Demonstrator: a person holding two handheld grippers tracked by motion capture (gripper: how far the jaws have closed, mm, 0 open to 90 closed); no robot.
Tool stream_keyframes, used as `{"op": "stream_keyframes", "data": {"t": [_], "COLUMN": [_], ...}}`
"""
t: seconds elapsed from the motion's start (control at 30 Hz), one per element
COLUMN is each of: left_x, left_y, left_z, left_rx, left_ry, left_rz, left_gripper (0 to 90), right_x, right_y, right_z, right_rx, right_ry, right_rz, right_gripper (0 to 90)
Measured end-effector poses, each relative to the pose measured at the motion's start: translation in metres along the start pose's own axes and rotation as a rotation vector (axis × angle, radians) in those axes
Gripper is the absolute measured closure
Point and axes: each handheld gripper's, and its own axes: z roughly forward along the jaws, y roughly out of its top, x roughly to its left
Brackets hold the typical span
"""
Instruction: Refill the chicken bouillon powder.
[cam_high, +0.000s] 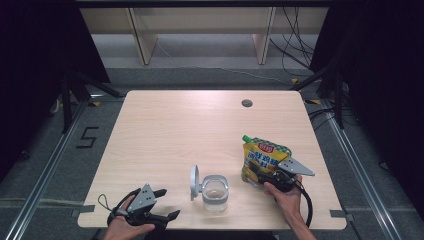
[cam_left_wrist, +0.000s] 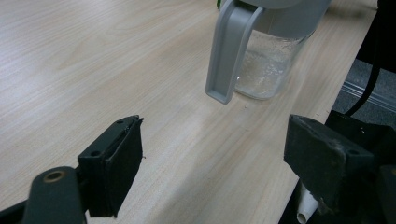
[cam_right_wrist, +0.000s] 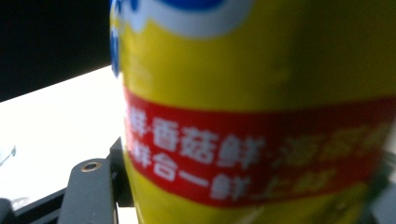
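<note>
The right gripper (cam_high: 272, 176) squeezes the bottom part of a yellow pouch (cam_high: 263, 156), so its jaws are shut tight on it. The pouch is held up near the right side of the table (cam_high: 165, 125). Its long side runs up and away from the person, and its green cap (cam_high: 246, 138) points to the far side. The left gripper (cam_high: 162, 204) rests near the front edge with its jaws wide open, holding nothing. A clear jar (cam_high: 215, 190) with its grey lid (cam_high: 194, 182) flipped open stands between the two grippers.
</note>
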Motion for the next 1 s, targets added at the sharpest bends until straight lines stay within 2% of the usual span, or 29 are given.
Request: {"op": "stream_keyframes", "data": {"t": [0.03,0.07,0.13,0.2,0.23,0.27,0.3,0.33,0.37,0.4,0.43,0.47,0.5,0.53,0.57,0.6,0.63,0.7,0.77,0.8,0.83,0.87,0.9,0.97,1.0], "left_x": [0.000,0.000,0.000,0.000,0.000,-0.001,-0.003,-0.001,-0.001,0.000,0.002,0.001,0.001,0.001,0.001,0.002,0.001,0.003,0.001,0.001,0.002,0.003,0.003,0.003,0.003], "left_y": [0.000,0.000,0.000,0.000,0.000,0.000,0.000,0.000,0.000,0.001,0.001,0.000,0.000,0.000,0.000,0.000,0.000,0.000,-0.001,-0.001,-0.001,0.000,-0.001,-0.001,-0.001], "left_z": [0.000,0.000,0.000,0.000,0.000,0.000,0.000,-0.001,-0.002,-0.002,-0.003,-0.002,-0.002,-0.002,-0.002,-0.002,-0.002,-0.003,-0.003,-0.003,-0.003,-0.003,-0.003,-0.002,-0.003], "left_rx": [0.001,0.000,-0.005,-0.005,-0.006,-0.009,-0.017,-0.009,-0.009,-0.015,-0.018,-0.023,-0.022,-0.020,-0.018,-0.015,-0.017,-0.002,-0.005,-0.002,-0.002,-0.007,-0.013,-0.017,-0.009], "left_ry": [0.000,0.000,-0.003,-0.009,-0.009,-0.013,-0.006,0.001,0.000,-0.001,0.001,0.000,-0.001,-0.001,0.001,-0.002,-0.001,0.005,0.008,0.009,0.008,0.006,0.013,0.017,0.021], "left_rz": [0.001,0.000,-0.004,-0.004,-0.004,-0.018,-0.042,-0.026,-0.032,-0.026,-0.010,-0.017,-0.017,-0.015,-0.013,-0.010,-0.011,0.004,-0.033,-0.030,-0.027,-0.007,-0.010,-0.012,-0.011], "left_gripper": [19.0,19.0,19.0,19.0,19.0,19.0,19.0,19.0,19.0,19.0,19.0,19.0,19.0,19.0,19.0,19.0,19.0,19.0,19.0,19.0,19.0,19.0,19.0,19.0,19.0], "right_x": [-0.001,0.000,-0.001,-0.001,0.003,0.002,0.004,0.007,0.007,0.008,0.011,0.011,0.012,0.010,0.010,0.012,0.012,0.013,0.011,0.013,0.013,0.017,0.017,0.022,0.023], "right_y": [0.000,0.000,0.001,0.003,0.003,0.005,0.007,0.008,0.009,0.011,0.011,0.012,0.013,0.014,0.015,0.014,0.014,0.016,0.018,0.019,0.021,0.025,0.027,0.032,0.035], "right_z": [0.000,0.001,0.001,0.000,0.001,0.001,0.000,0.000,-0.001,-0.001,-0.002,-0.003,-0.002,-0.001,-0.004,-0.007,-0.008,-0.013,-0.018,-0.019,-0.022,-0.026,-0.027,-0.033,-0.034], "right_rx": [0.005,0.005,0.007,0.012,0.016,0.027,0.033,0.050,0.046,0.047,0.058,0.071,0.068,0.053,0.078,0.060,0.065,0.080,0.053,0.055,0.058,0.054,0.026,0.040,0.040], "right_ry": [0.006,0.001,0.006,0.017,0.007,0.015,-0.005,-0.013,-0.018,0.006,-0.022,-0.033,-0.023,-0.019,-0.008,-0.021,-0.024,-0.024,-0.023,-0.021,-0.025,-0.018,-0.021,-0.027,-0.023], "right_rz": [-0.016,-0.009,-0.038,-0.026,0.000,-0.035,-0.050,-0.037,-0.057,-0.071,-0.057,-0.063,-0.044,-0.064,-0.041,0.016,0.034,0.039,0.015,0.024,-0.006,-0.009,-0.051,-0.070,-0.105], "right_gripper": [33.9,34.5,36.9,40.3,41.1,42.0,42.9,43.4,43.6,43.9,44.6,44.8,45.1,45.2,45.3,45.5,45.6,45.9,46.1,46.1,46.2,46.2,46.3,46.3,46.4]}}
